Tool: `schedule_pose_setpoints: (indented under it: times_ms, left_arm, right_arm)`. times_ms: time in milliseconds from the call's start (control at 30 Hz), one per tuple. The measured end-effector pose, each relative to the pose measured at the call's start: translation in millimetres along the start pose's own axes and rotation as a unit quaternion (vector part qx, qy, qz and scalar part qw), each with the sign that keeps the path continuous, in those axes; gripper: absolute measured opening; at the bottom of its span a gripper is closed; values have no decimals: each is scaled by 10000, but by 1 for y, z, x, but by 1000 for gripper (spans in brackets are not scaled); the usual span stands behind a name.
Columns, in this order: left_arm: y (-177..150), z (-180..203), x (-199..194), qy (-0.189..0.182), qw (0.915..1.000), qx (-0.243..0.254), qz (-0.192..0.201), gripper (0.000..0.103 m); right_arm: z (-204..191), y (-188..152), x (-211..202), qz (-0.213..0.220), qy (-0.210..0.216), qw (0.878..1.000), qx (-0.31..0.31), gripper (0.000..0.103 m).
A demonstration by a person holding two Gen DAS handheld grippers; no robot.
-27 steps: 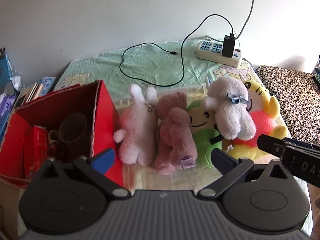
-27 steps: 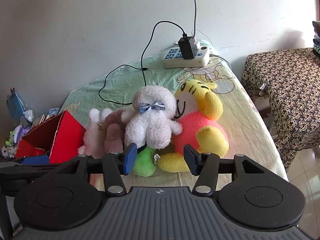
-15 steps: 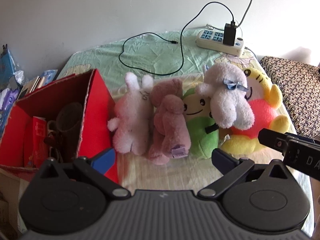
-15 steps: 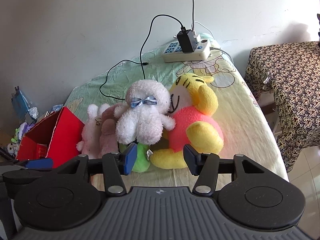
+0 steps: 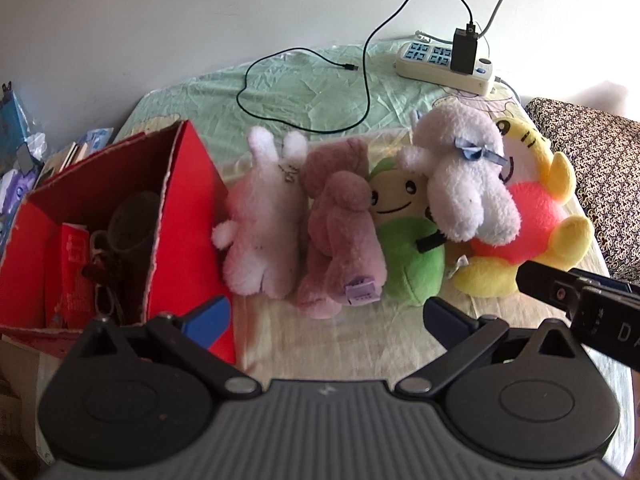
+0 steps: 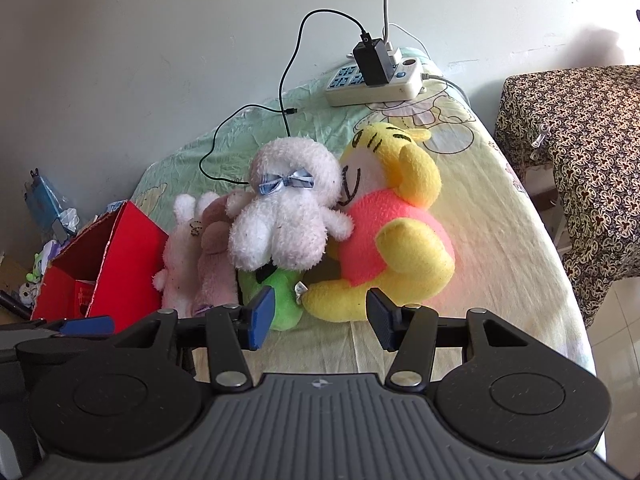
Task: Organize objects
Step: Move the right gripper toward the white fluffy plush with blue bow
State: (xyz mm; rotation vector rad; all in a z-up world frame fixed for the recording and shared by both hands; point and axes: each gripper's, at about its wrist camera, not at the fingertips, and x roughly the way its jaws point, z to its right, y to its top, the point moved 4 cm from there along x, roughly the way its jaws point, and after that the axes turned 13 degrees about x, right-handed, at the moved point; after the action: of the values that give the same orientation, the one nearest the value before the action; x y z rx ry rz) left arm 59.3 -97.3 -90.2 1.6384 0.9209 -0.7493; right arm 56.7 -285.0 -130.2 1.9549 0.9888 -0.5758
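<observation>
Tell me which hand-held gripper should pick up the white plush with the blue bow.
Right, probably. The right hand-held gripper is open just in front of the white plush; the left hand-held gripper, also open, faces the brown plush.

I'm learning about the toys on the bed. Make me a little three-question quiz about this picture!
1. True or false: the white plush with the blue bow lies on top of other toys.
2. Which toy is nearest the red box? A) pink bunny B) green plush C) yellow plush
3. Fill in: the black charger is plugged into the ____.

Key: 1 true. 2 A. 3 power strip.
</observation>
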Motion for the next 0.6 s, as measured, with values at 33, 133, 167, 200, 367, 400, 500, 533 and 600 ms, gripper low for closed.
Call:
schedule_pose_setpoints:
  times_ms: [33,133,167,200,367,400,500,533,600]
  left_arm:
    - [5,9,-1,5,10000,3,-14,103]
    - [3,9,1,-14,10000,24,-32,103]
    - [3,9,2,-19,10000,18,-49,103]
    - [2,9,4,-34,10000,2,-70,103]
    - [2,13,10,-129,9997,31,-188,103]
    - [2,14,10,-130,9997,46,-187,103]
    - [3,15,10,-134,9997,69,-191,103]
    - [3,15,11,-138,9997,71,-193,103]
    - [3,16,12,-143,9997,72,-206,103]
  right_arm:
    - [0,1,-1,19,-10,10000,-3,55]
    - [2,2,-2,60,-33,10000,40,55]
    - [3,1,-2,53,-45,10000,55,55]
    - [3,0,-1,35,-61,10000,60,55]
    - [4,0,0,42,-109,9999,88,55]
    - [4,1,-1,52,-111,9999,94,55]
    - [5,2,-1,75,-139,9998,111,55]
    - [6,2,-1,71,-143,9998,123,55]
    - [7,2,0,63,-162,9998,139,55]
